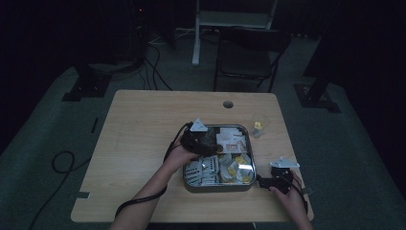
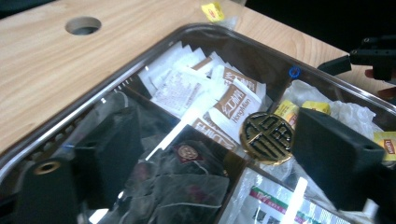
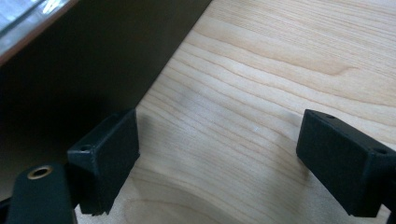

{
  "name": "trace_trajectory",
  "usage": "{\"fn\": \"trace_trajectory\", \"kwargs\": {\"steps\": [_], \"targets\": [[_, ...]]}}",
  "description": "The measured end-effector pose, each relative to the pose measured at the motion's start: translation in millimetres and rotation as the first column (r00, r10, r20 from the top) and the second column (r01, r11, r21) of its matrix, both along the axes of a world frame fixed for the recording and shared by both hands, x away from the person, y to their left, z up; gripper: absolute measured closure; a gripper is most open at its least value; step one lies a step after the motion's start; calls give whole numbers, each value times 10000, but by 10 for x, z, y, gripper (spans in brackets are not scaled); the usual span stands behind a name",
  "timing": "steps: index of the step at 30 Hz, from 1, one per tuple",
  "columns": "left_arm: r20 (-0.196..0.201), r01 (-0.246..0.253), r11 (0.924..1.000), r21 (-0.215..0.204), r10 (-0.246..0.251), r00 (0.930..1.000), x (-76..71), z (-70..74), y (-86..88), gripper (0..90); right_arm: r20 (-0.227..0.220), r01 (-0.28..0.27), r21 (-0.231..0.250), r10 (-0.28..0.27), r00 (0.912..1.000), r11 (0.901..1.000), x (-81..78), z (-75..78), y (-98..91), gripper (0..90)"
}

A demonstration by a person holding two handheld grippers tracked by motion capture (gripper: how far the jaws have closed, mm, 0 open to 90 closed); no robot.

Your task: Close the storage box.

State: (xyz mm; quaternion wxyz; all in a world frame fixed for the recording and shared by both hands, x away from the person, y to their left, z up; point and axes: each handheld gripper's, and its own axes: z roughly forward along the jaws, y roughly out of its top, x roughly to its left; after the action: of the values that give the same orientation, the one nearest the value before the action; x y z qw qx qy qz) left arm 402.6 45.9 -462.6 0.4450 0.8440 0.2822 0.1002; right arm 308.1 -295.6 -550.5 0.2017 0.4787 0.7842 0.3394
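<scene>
Where dividers split it, tray [image 1: 218, 186] holds sachets [image 2: 205, 95] — seemingly tea.

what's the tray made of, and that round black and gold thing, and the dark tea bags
The tray looks like polished metal: its rim is shiny and mirrors the table. The round black and gold emblem seems glossy foil or lacquered metal, with raised gold lines; which one is unclear. The dark tea bags appear to be thin see-through mesh or film, with a red label showing through.

Pale wood grain being shown by surface [image 3: 280, 60]; white-and-brown print by sachets [image 2: 229, 100]; black-and-gold pattern by round token [image 2: 267, 136]; yellow by tea packets [image 2: 287, 112]; black by left tool [image 2: 210, 158].
</scene>
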Motion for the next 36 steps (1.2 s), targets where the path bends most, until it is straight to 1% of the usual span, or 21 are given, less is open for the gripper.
{"fn": "trace_trajectory", "kwargs": {"steps": [1, 2, 3, 4, 6, 7, 9, 11, 12, 14, 15, 17, 21, 24, 29, 32, 36], "targets": [[-13, -8, 10000, 10, 8, 10000, -1, 7, 23, 99, -1, 1, 1, -1, 10000, 10000, 0, 0, 0, 127], [65, -64, 9999, 80, 64, 10000, -3, 13, 50, 96, -1, 1, 0, -1, 10000, 10000, 0, 0, 0, 127], [142, -183, 9998, 126, 181, 9997, -1, 15, 75, 73, -1, 1, 0, -1, 10000, 10000, 0, 0, 0, 127], [98, -312, 9994, 148, 310, 9995, 4, 17, 104, 4, 0, 1, 0, -1, 10000, 10000, 0, 0, 0, 127], [132, -567, 9984, 38, 566, 9983, 15, 21, 173, 3, -1, 1, 0, -1, 10000, 10000, 0, 0, 0, 127], [229, -682, 9977, 7, 682, 9974, 18, 21, 207, 4, 0, 0, 0, 0, 10000, 10000, 0, 0, 0, 127], [450, -889, 9960, 95, 884, 9951, 23, 16, 259, 4, 0, -1, -2, 1, 10000, 10000, 0, 0, 0, 127], [669, -1004, 9945, 288, 983, 9929, 25, 3, 335, 4, 0, 0, -1, 0, 10000, 10000, 0, 0, 0, 127], [669, -1004, 9945, 288, 983, 9929, 25, 3, 335, 4, 0, 0, -1, 0, 10000, 10000, 0, 0, 0, 127], [891, -1243, 9916, 345, 1208, 9887, 22, -7, 384, 5, -2, 1, -1, -1, 10000, 10000, 0, 0, 0, 127], [938, -1322, 9908, 305, 1288, 9872, 22, -9, 413, 4, -1, 1, -1, -1, 10000, 10000, 0, 0, 0, 127], [935, -1474, 9886, 314, 1439, 9852, 28, -14, 467, 5, -2, 0, -3, 0, 10000, 10000, 0, 0, 0, 127], [998, -1880, 9815, 373, 1835, 9779, 42, -23, 581, 5, -1, 0, -3, 0, 10000, 10000, 0, 0, 0, 127], [974, -2067, 9776, 387, 2022, 9745, 47, -29, 674, 5, -2, -1, -4, 1, 10000, 10000, 0, 0, 0, 127], [1207, -2404, 9700, 366, 2345, 9646, 34, -41, 829, 5, 0, -2, -5, 2, 10000, 10000, 0, 0, 0, 127], [1321, -2557, 9658, 436, 2482, 9597, 18, -51, 916, 5, 1, -3, -6, 3, 10000, 10000, 0, 0, 0, 127], [1250, -2735, 9610, 416, 2666, 9557, 7, -72, 1025, 5, -2, 1, -2, -1, 10000, 10000, 0, 0, 0, 127]]}}
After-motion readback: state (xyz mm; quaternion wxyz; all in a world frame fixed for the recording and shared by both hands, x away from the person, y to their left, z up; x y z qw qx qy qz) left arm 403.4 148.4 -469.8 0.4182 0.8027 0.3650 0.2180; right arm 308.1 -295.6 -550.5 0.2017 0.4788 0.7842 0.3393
